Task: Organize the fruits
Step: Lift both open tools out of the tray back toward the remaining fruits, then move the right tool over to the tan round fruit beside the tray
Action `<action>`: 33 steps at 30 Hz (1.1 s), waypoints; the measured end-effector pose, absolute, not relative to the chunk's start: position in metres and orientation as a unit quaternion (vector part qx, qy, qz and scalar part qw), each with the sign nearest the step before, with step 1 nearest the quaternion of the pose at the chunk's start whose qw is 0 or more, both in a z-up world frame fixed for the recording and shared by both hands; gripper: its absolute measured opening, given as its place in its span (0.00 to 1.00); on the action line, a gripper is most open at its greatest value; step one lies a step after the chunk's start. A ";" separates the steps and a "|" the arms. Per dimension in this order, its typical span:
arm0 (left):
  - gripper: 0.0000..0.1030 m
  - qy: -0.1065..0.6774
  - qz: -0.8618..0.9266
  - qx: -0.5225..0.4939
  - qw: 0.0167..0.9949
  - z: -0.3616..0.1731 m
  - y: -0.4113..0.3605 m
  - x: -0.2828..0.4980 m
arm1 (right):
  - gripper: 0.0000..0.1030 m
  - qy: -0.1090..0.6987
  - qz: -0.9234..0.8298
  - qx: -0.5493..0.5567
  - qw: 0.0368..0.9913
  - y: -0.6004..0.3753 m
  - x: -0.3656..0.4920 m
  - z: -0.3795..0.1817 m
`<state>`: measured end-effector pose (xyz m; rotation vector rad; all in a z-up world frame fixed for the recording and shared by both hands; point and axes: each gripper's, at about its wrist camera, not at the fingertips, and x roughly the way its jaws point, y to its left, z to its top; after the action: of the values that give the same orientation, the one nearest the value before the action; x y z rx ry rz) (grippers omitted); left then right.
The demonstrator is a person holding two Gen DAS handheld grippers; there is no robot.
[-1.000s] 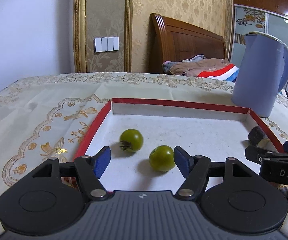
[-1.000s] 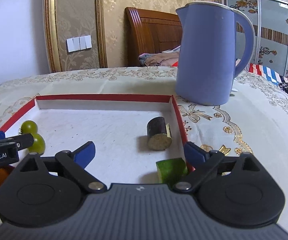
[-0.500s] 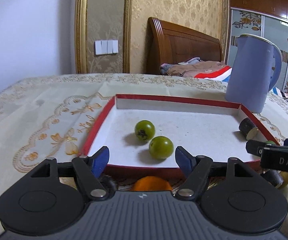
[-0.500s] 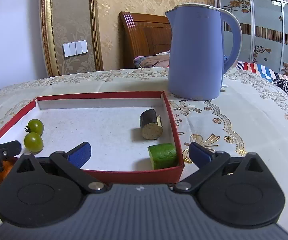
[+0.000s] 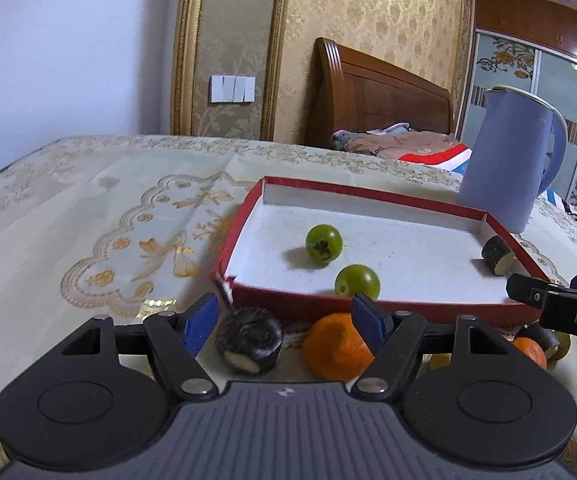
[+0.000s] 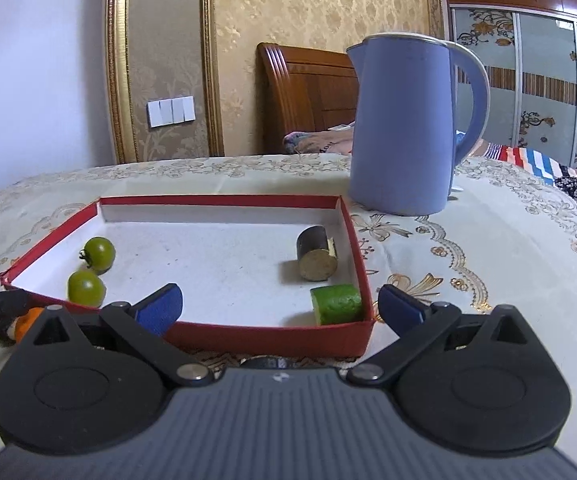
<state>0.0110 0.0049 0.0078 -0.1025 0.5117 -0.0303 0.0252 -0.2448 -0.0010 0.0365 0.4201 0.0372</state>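
Left gripper (image 5: 284,320) released, blue pads spread, nothing pinched. Between and just beyond the pads, on the cloth (image 5: 88,216): a dark stub (image 5: 248,340) with a pale cut end, and at 3 o'clock of it an orange (image 5: 336,346), partly behind the right-hand pad. Red tray (image 5: 368,308) just past both, at 12 o'clock. In the tray two green tomatoes (image 5: 323,244), side by side near the left wall; one dark cut piece (image 5: 497,256) at the far right wall. More fruit at 3 o'clock outside the tray's near corner, half hidden under the right gripper's arm: another orange bit, a dark piece, something yellow-green.

Right gripper (image 6: 280,306) released, spread wide, empty, pads either side of the tray's near right corner. Green chunk (image 6: 336,304) lying in that corner, touching or nearly touching the right wall; dark piece at 12 o'clock of it. Tomatoes at 9 o'clock. Blue kettle (image 6: 404,128) upright on the cloth at 1 o'clock, beyond the tray.
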 end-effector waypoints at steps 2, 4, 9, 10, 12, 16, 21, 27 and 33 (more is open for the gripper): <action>0.71 0.254 -0.018 -0.060 0.965 0.007 0.009 0.008 | 1.00 0.209 0.022 0.023 0.977 -0.246 0.024 -0.001; 0.71 0.255 -0.019 -0.064 0.965 0.007 0.012 0.005 | 1.00 0.208 0.021 0.029 0.977 -0.248 0.021 -0.001; 0.71 0.253 -0.025 -0.048 0.966 0.005 0.011 -0.003 | 1.00 0.209 0.031 0.057 0.976 -0.256 0.012 -0.002; 0.71 0.248 -0.023 -0.039 0.968 0.005 0.010 -0.007 | 1.00 0.206 0.032 0.060 0.976 -0.256 0.009 -0.001; 0.71 0.231 -0.016 -0.017 0.973 0.005 0.008 -0.016 | 1.00 0.203 0.032 0.059 0.977 -0.256 0.007 -0.001; 0.83 0.223 -0.028 -0.036 0.974 0.001 0.023 -0.026 | 1.00 0.205 0.036 0.055 0.976 -0.253 0.007 -0.002; 0.85 0.253 -0.005 -0.117 0.960 -0.004 0.050 -0.016 | 1.00 0.205 0.036 0.051 0.977 -0.252 0.007 -0.002; 0.85 0.265 -0.002 -0.071 0.962 -0.003 0.035 -0.013 | 1.00 0.211 0.033 0.058 0.975 -0.255 0.008 -0.003; 0.85 0.300 0.014 -0.042 0.953 -0.008 0.029 -0.002 | 1.00 0.214 0.035 0.057 0.975 -0.254 0.008 -0.003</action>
<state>-0.0024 0.0293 -0.0080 -0.0856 0.6086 0.0287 0.0080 -0.2544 -0.0035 0.1155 0.4312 0.0704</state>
